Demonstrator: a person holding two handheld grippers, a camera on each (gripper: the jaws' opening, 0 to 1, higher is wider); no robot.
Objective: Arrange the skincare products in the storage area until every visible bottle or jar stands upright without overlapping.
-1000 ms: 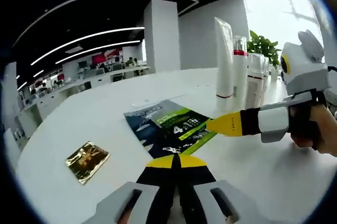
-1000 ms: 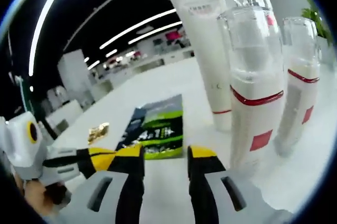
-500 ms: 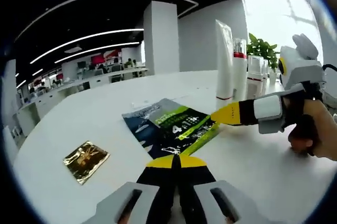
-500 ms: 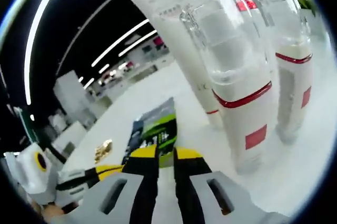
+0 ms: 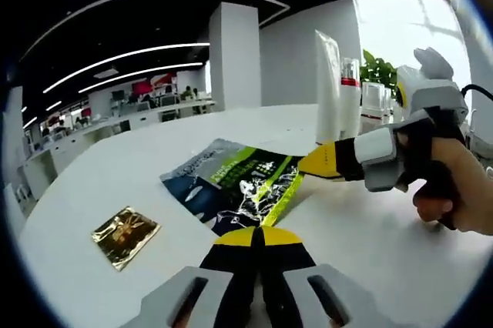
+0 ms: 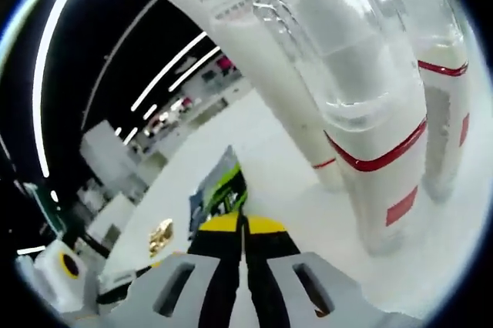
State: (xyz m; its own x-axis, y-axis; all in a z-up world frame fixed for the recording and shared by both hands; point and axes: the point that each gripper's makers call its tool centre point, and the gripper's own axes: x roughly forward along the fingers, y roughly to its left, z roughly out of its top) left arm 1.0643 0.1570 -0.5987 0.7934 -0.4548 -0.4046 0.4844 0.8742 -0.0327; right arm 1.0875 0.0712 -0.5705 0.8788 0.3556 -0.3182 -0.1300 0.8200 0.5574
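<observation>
Skincare set stands upright at the far side of the white table (image 5: 115, 182): tall white squeeze tube (image 5: 326, 85) w/ flat crimped top and thin red band near its base, plus clear-capped white bottles (image 6: 370, 97) w/ red ring and small red square label, glossy hard plastic, close beside each other. Right gripper (image 5: 308, 165) has its yellow tips pinched on the edge of a flat glossy sachet (image 5: 231, 182), dark blue/green print, that edge lifted off the table. Left gripper (image 5: 256, 237) closed on nothing, low over the table near the sachet; crinkled gold foil packet (image 5: 125, 232) lies flat, well apart to the side.
</observation>
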